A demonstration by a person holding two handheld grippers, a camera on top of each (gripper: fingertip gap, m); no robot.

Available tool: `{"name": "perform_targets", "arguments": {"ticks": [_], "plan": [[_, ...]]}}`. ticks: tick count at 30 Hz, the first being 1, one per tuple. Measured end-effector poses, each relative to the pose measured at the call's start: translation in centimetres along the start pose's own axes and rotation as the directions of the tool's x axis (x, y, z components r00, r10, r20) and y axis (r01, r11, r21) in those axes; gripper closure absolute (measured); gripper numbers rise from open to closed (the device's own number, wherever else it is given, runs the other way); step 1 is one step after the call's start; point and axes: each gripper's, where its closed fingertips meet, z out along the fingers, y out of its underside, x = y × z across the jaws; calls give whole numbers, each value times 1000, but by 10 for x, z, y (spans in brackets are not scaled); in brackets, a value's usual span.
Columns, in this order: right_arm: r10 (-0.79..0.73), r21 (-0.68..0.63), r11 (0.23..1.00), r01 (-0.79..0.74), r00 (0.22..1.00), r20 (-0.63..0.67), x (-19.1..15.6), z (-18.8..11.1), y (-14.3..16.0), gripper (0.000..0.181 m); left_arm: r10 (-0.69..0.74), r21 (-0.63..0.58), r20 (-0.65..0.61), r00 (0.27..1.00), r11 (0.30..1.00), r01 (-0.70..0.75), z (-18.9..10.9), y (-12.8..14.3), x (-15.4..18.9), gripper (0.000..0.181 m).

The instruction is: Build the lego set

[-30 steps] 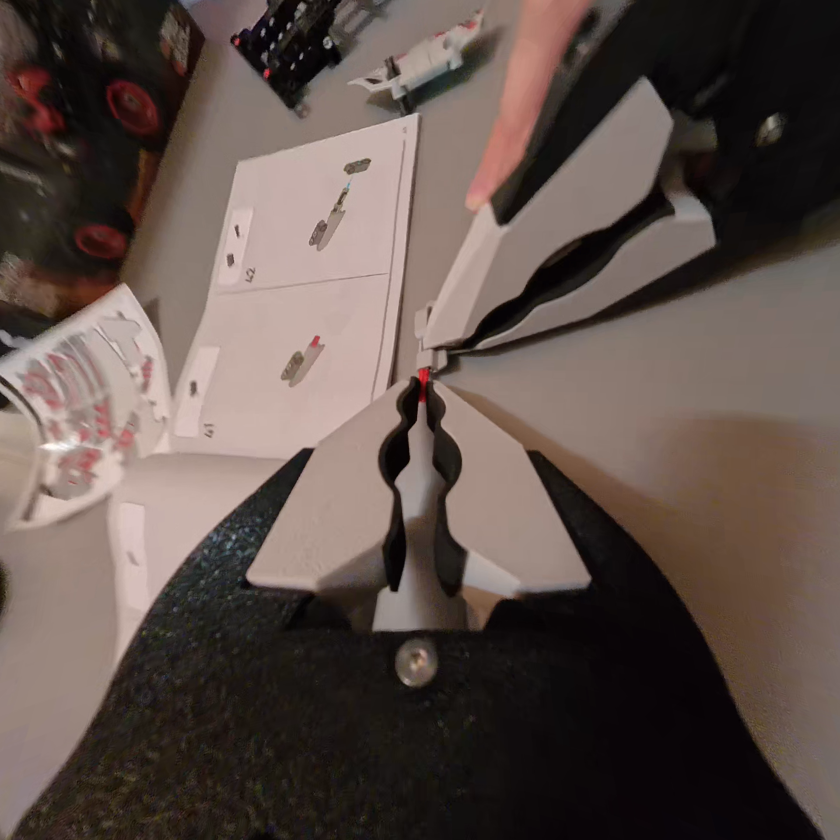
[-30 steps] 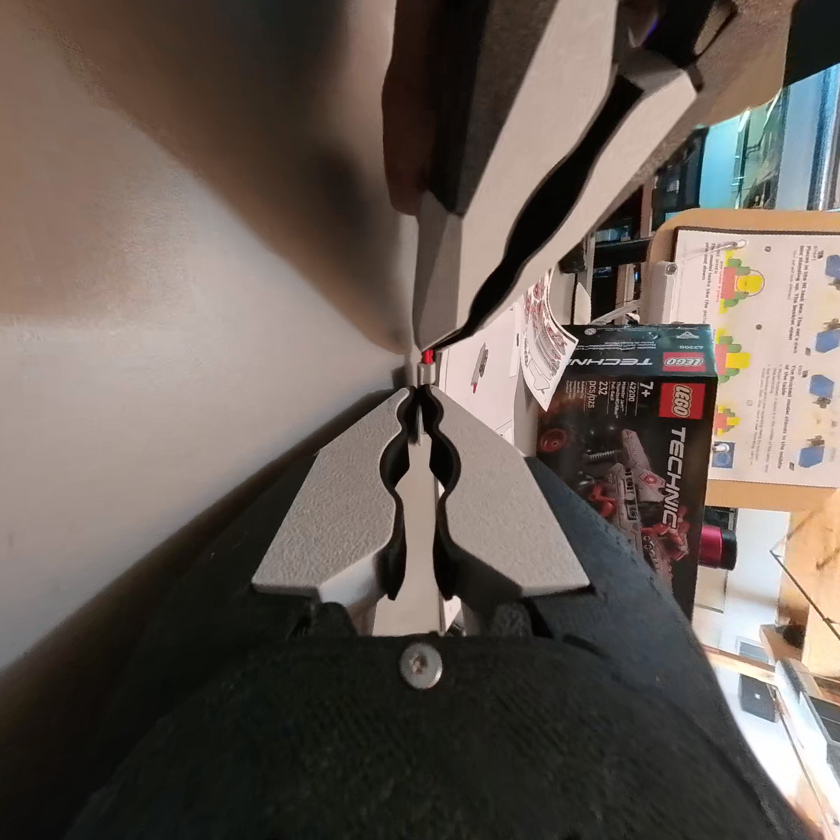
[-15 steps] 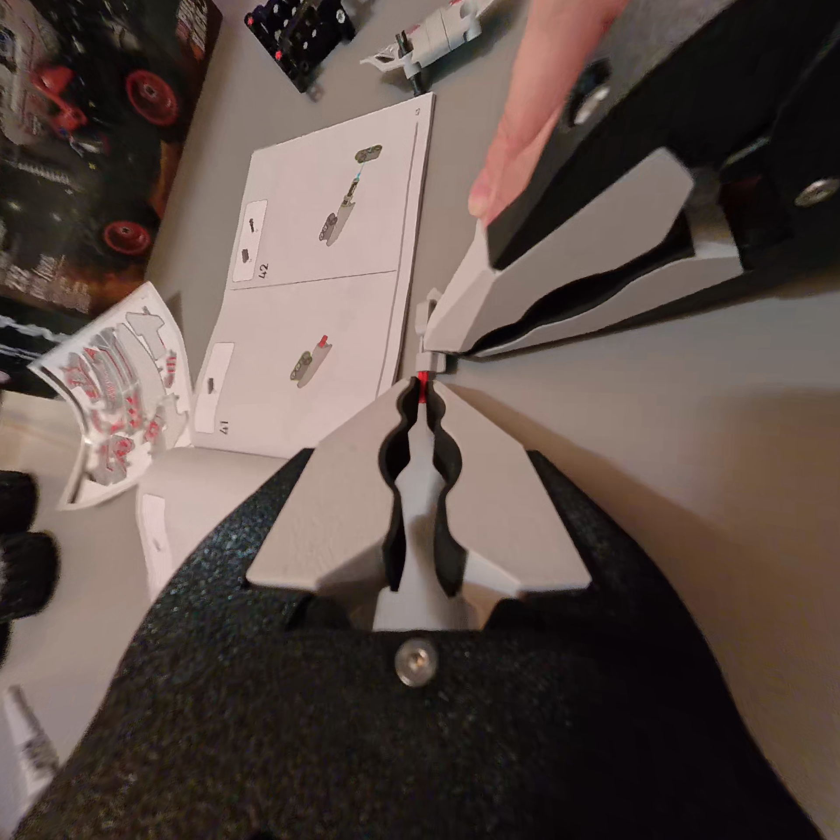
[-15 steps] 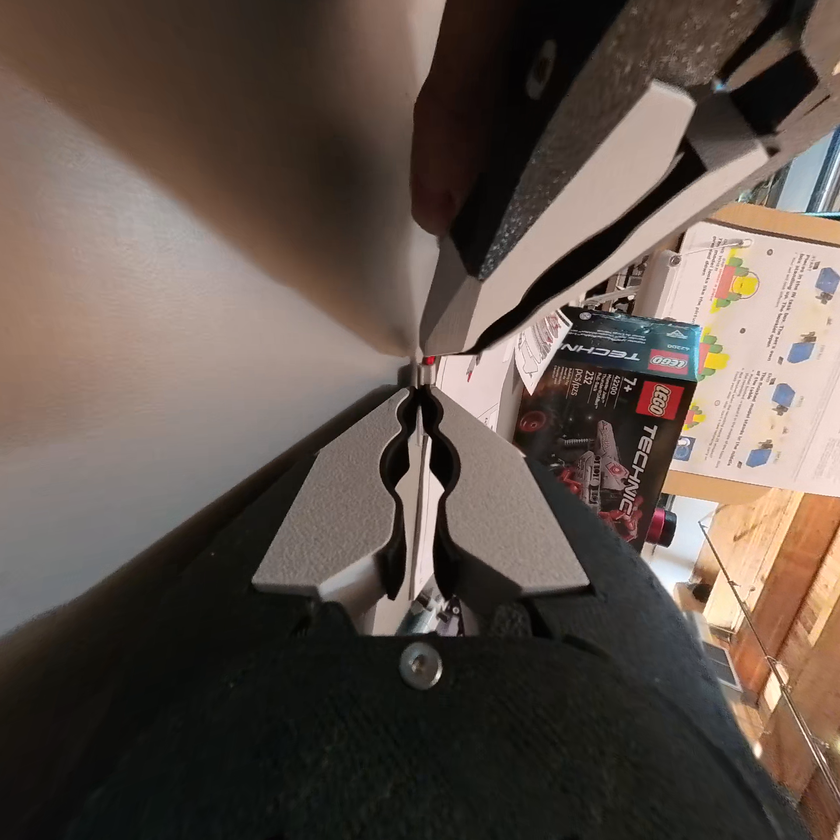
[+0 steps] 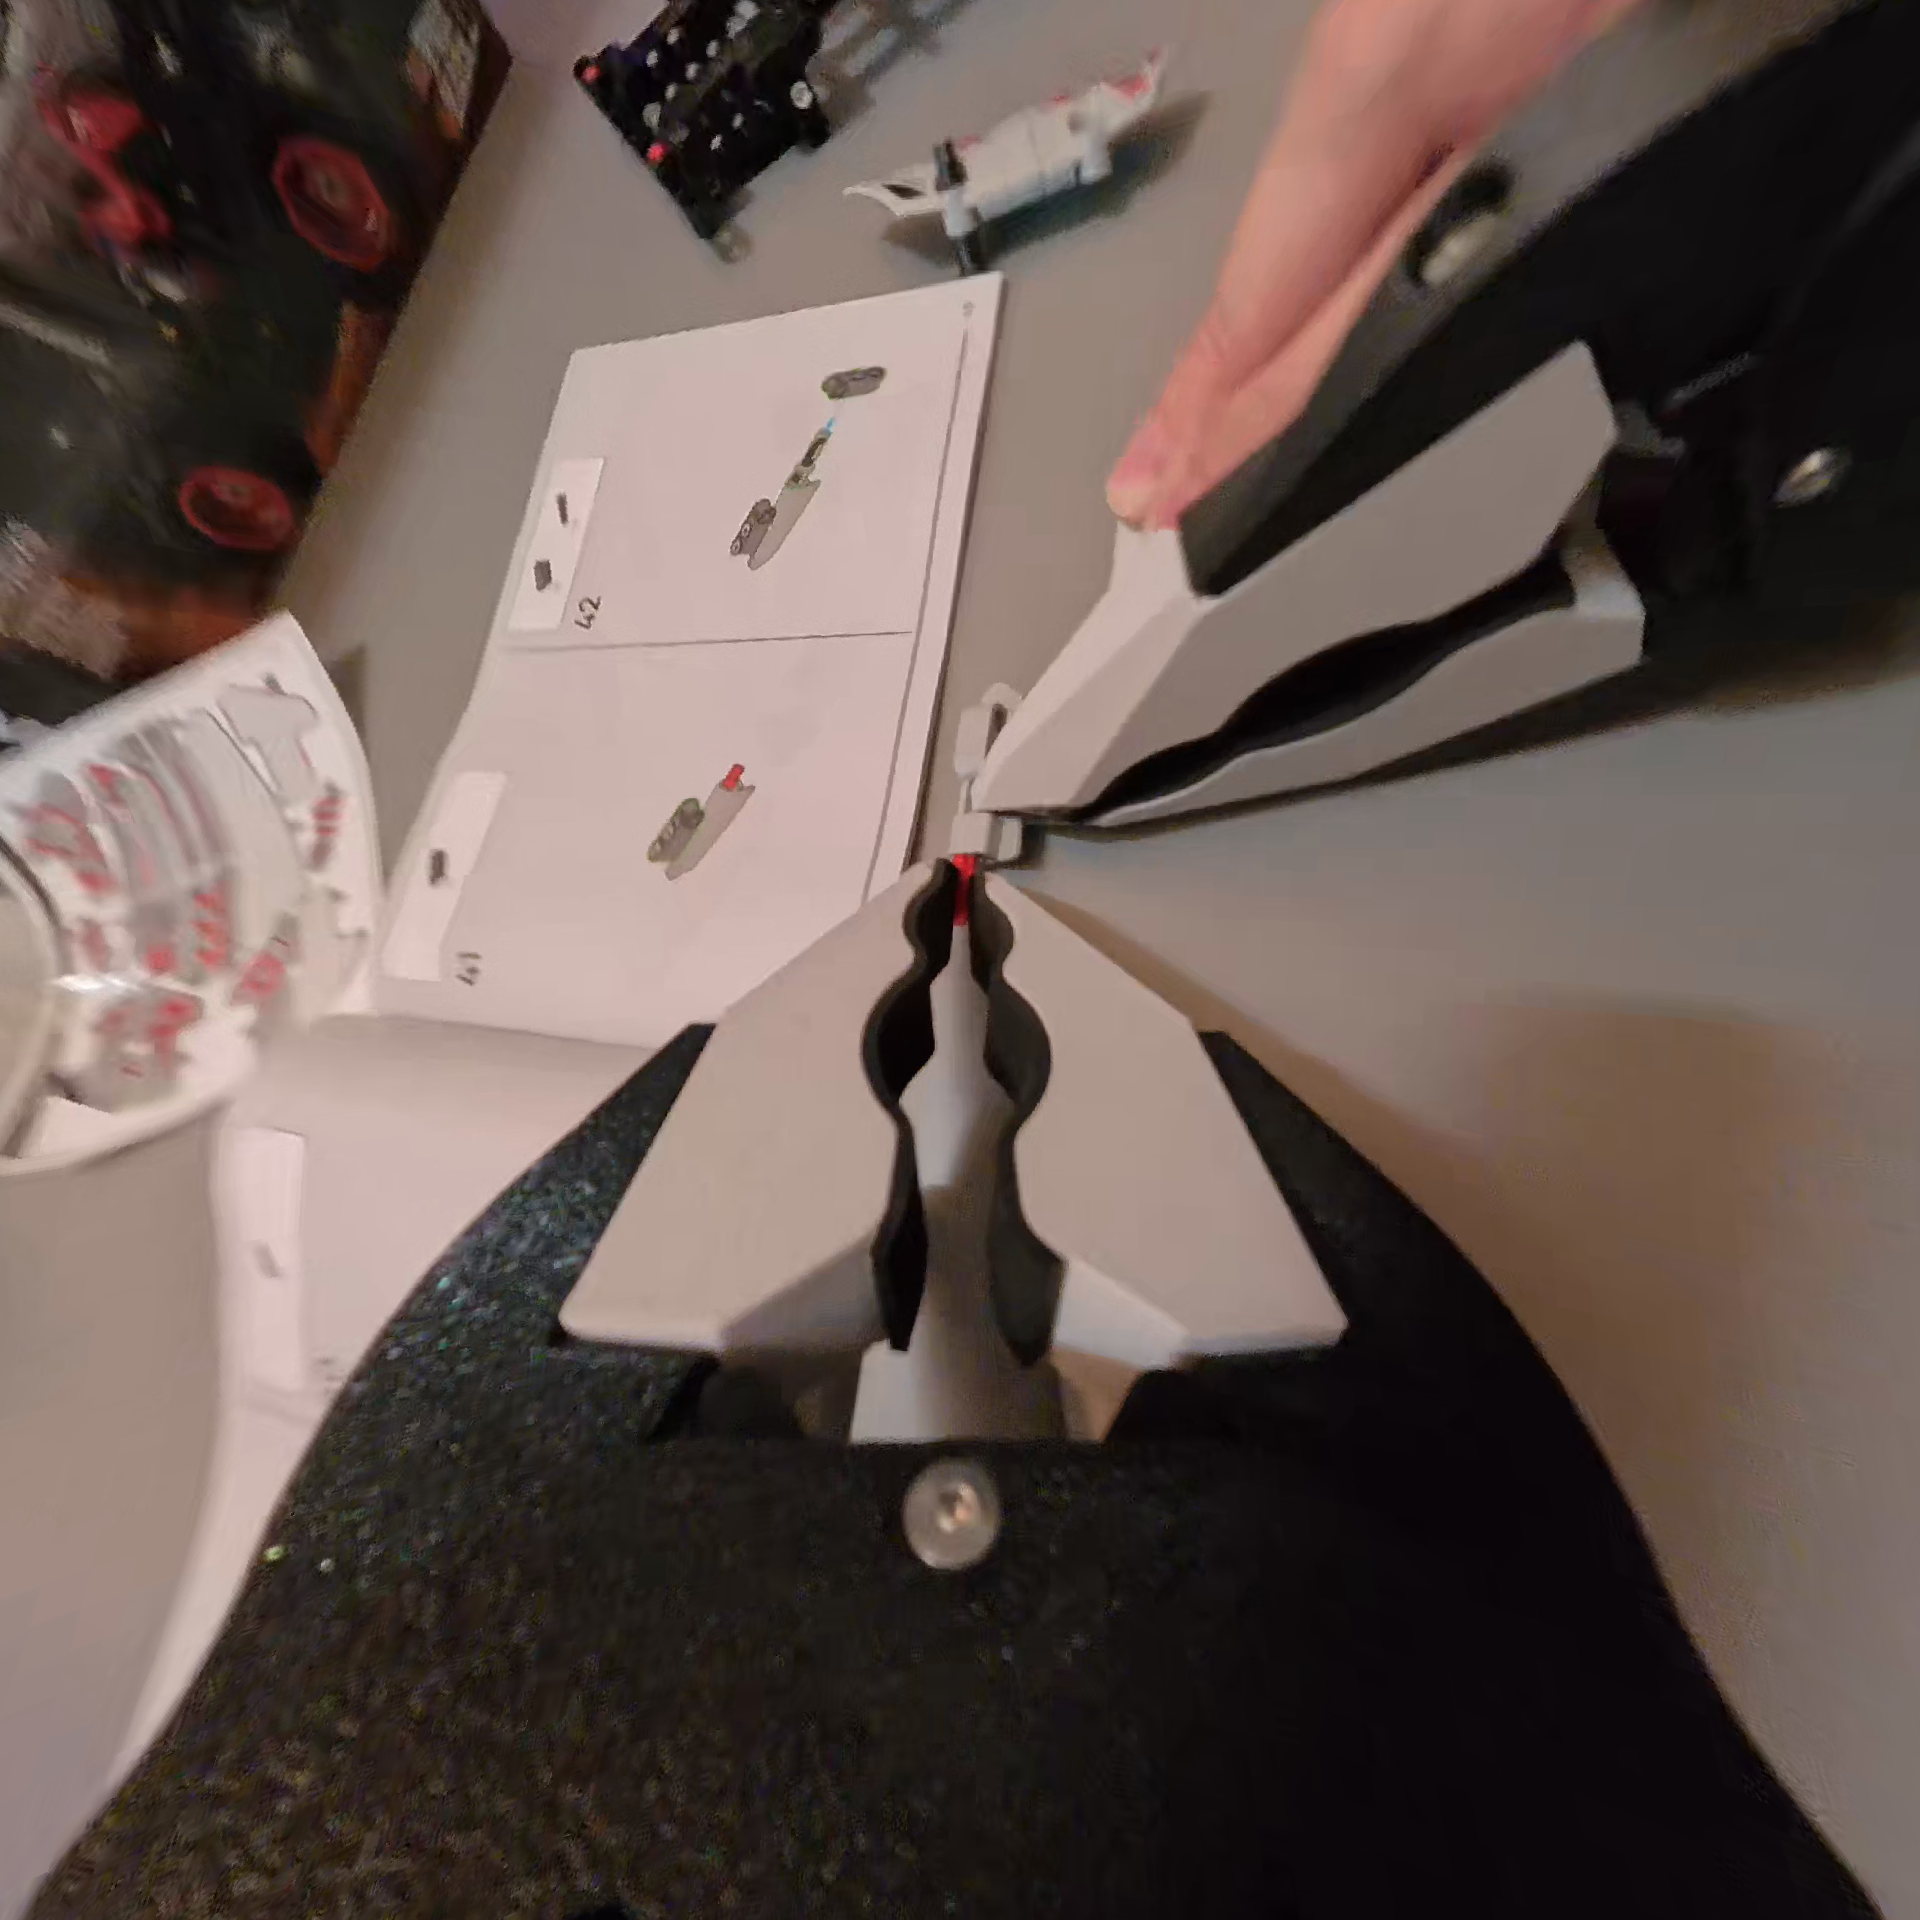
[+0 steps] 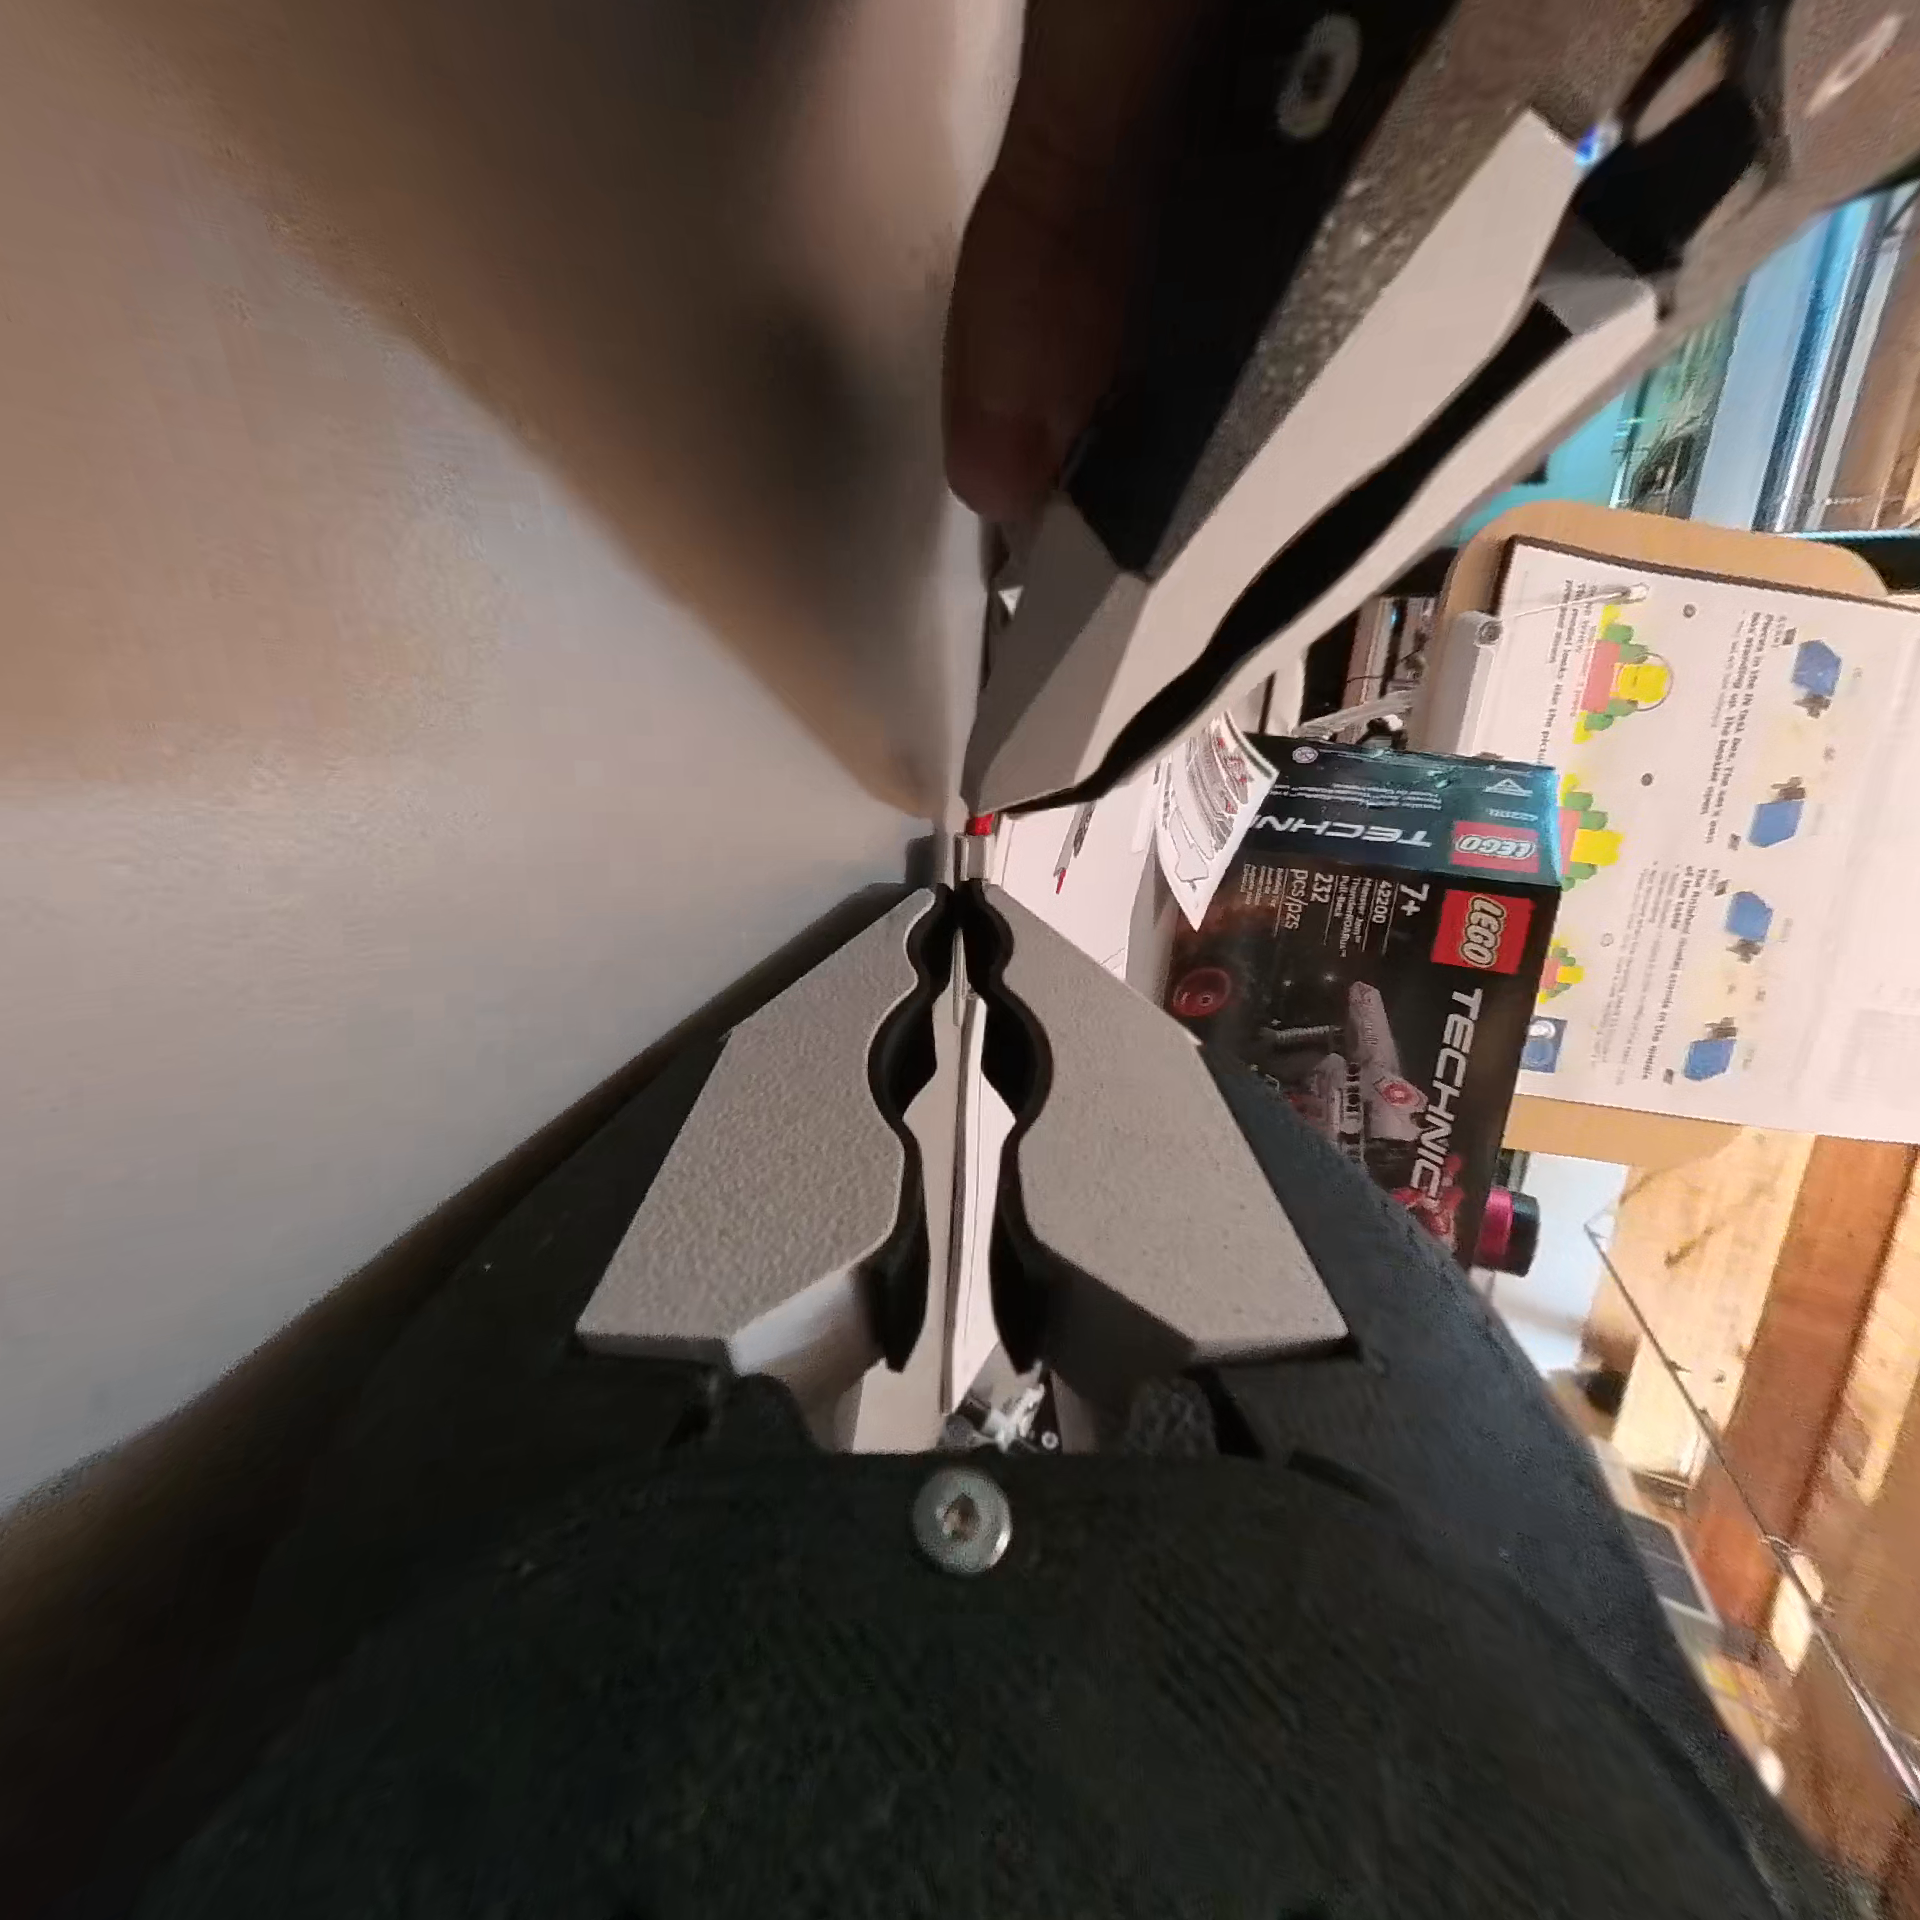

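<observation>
In the left wrist view my left gripper (image 5: 961,883) is shut on a small red pin (image 5: 963,871). My right gripper (image 5: 1006,821) comes in from the upper right, shut on a small light grey lego piece (image 5: 975,753). The pin's tip meets the grey piece, just above the grey table. In the right wrist view my right gripper (image 6: 958,896) holds the grey piece (image 6: 962,852), and the left gripper (image 6: 985,808) comes down from the upper right with the red pin (image 6: 977,826) at its tip.
An open instruction booklet (image 5: 727,644) lies left of the tips, with a sticker sheet (image 5: 156,914) and the lego box (image 5: 156,260) beyond. A black assembly (image 5: 717,104) and a white assembly (image 5: 1029,156) lie at the back. A finger (image 5: 1247,364) rests on the right gripper.
Both grippers stay shut and tip to tip. The right gripper has tilted a little lower and flatter, and both views have shifted slightly.
</observation>
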Motion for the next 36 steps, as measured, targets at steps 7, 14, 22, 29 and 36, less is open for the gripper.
{"name": "perform_targets", "arguments": {"ticks": [7, 14, 22, 29, 36], "plan": [[115, 60, 991, -116, 993, 26, 0, 0, -2, 181, -204, 43, -107, 973, 977, 210, -2, -1, -1, 181], [183, 131, 974, -186, 983, 33, 1, -2, -18, 181, -124, 231, -36, 992, 964, 129, -22, -27, -15, 181], [133, 101, 986, -133, 991, 9, 0, -2, -9, 181, -119, 190, -98, 988, 972, 136, -42, -16, -17, 180], [141, 90, 986, -139, 990, -19, 2, -2, -8, 181, -24, 115, -236, 972, 992, 52, -91, 30, 42, 158], [155, 144, 978, -152, 988, -5, 1, -6, -17, 180, -46, 17, -310, 950, 998, 54, -73, 53, 58, 171]]}}
